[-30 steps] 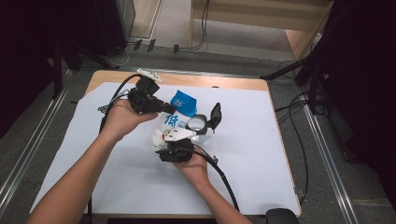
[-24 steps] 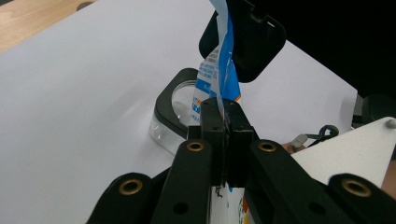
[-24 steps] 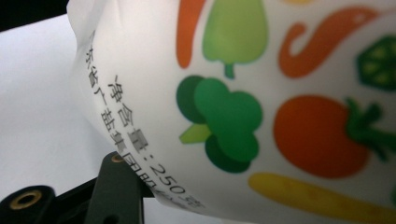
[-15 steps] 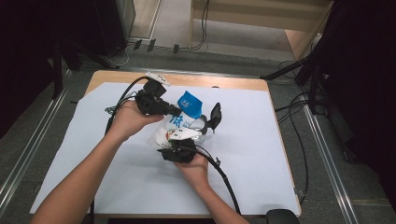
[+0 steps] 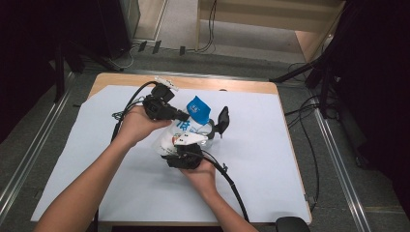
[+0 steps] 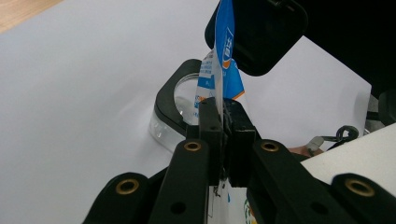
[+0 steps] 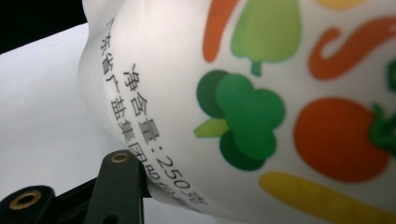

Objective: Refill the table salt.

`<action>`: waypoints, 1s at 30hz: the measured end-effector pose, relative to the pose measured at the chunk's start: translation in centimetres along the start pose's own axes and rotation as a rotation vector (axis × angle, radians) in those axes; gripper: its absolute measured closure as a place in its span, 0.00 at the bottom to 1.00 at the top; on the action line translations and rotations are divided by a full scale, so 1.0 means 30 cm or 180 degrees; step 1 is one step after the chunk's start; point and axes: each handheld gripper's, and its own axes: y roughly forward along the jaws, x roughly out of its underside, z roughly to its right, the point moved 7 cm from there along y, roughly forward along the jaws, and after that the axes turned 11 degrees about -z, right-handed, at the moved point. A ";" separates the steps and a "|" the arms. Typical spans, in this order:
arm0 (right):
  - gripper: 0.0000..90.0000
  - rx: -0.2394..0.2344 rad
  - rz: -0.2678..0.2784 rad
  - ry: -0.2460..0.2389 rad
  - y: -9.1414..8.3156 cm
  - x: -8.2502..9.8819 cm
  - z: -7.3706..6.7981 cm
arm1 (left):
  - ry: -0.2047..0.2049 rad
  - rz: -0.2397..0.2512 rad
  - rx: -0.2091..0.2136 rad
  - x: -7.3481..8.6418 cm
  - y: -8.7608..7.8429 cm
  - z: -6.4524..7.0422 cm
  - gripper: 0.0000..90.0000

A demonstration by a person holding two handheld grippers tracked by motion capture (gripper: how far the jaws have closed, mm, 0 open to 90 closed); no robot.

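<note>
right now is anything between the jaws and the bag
Nothing visible. The left gripper is clamped on the bag's blue top edge, and the right gripper grips the bag body directly.

Salt bag (image 5: pixel 186 133) mid-surface (image 5: pixel 270 164), on the sheet. Left tongs (image 5: pixel 186 116) at bag's top edge, right tongs (image 5: pixel 186 145) on its near side. Clear container (image 5: pixel 209 133) just right of bag.

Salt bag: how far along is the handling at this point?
Done: both grippers have hold of the salt bag. The left gripper is shut on its blue top edge; the right gripper clamps its printed body. In hand: steadying it beside the clear container. Left: whether the top is open cannot be told, and nothing looks poured.
</note>
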 end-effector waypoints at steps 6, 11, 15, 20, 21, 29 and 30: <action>0.57 -0.0056 0.0002 0.0047 0.001 -0.002 0.001 | -0.0009 -0.0013 -0.0014 -0.007 0.015 -0.001 0.99; 0.60 -0.0137 0.0012 0.0109 0.001 -0.006 -0.002 | -0.0003 -0.0020 -0.0037 -0.008 0.024 -0.004 0.98; 0.61 -0.0181 0.0030 0.0166 0.003 -0.008 -0.004 | -0.0004 -0.0028 -0.0029 -0.003 0.031 -0.003 0.97; 0.61 -0.0199 0.0039 0.0200 0.001 -0.012 -0.001 | -0.0017 -0.0020 -0.0026 -0.003 0.036 -0.005 0.97; 0.61 -0.0200 0.0039 0.0209 -0.001 -0.013 0.000 | -0.0018 -0.0016 -0.0031 -0.004 0.037 -0.005 0.96; 0.60 -0.0292 0.0042 0.0188 -0.002 -0.022 -0.007 | -0.0044 -0.0032 -0.0046 -0.006 0.047 -0.012 0.97; 0.59 -0.0302 0.0042 0.0179 -0.002 -0.023 -0.009 | -0.0043 -0.0036 -0.0052 -0.006 0.046 -0.012 0.97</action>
